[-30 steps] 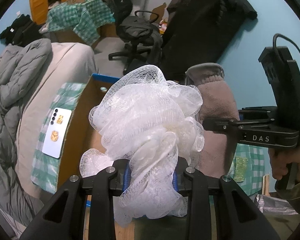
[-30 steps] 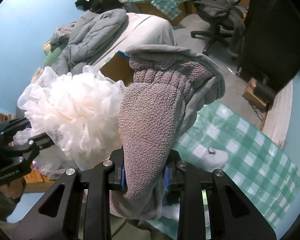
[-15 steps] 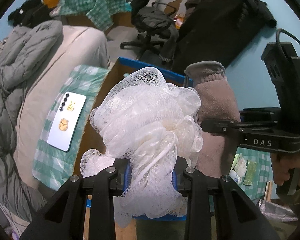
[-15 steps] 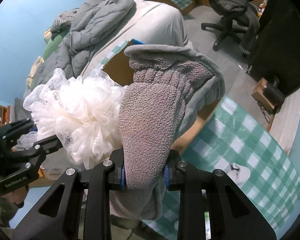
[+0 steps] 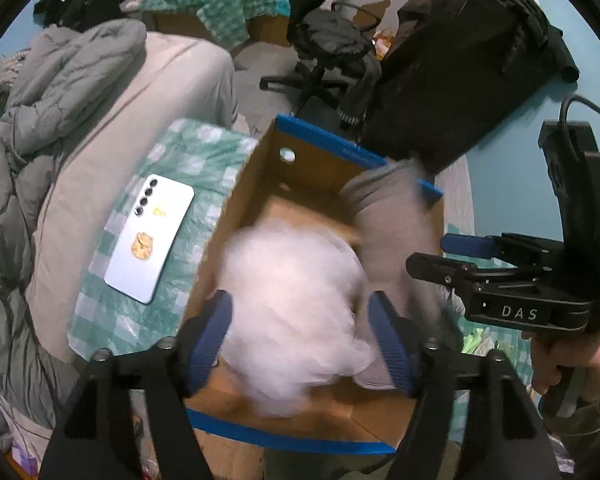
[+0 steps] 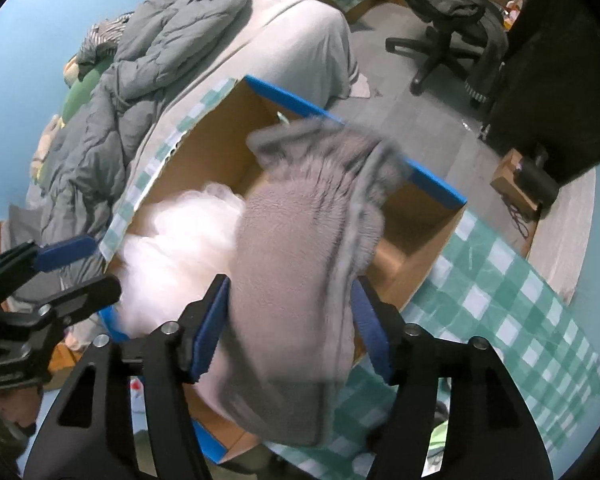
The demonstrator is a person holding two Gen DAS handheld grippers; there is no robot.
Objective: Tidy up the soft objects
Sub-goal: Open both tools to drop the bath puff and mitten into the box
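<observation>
A white mesh bath pouf [image 5: 292,304] is blurred, falling between the spread fingers of my open left gripper [image 5: 302,338] into a cardboard box with blue-taped edges [image 5: 324,140]. A grey fuzzy glove [image 6: 300,264] is blurred too, dropping between the spread fingers of my open right gripper [image 6: 290,330] over the same box [image 6: 352,120]. The pouf [image 6: 180,240] shows at the box's left side in the right wrist view. The glove [image 5: 392,216] and the right gripper [image 5: 448,256] show at right in the left wrist view. The left gripper [image 6: 72,268] shows at left in the right wrist view.
The box stands on a green checked cloth [image 5: 148,200] on a bed; a white phone [image 5: 148,240] lies left of it. A grey duvet [image 5: 40,120] is piled at left. An office chair [image 5: 324,52] and dark clothes stand beyond on the floor.
Both grippers have opened over the box. The pouf and the glove have left the fingers and are dropping into it. Both views now tilt down onto the box.
</observation>
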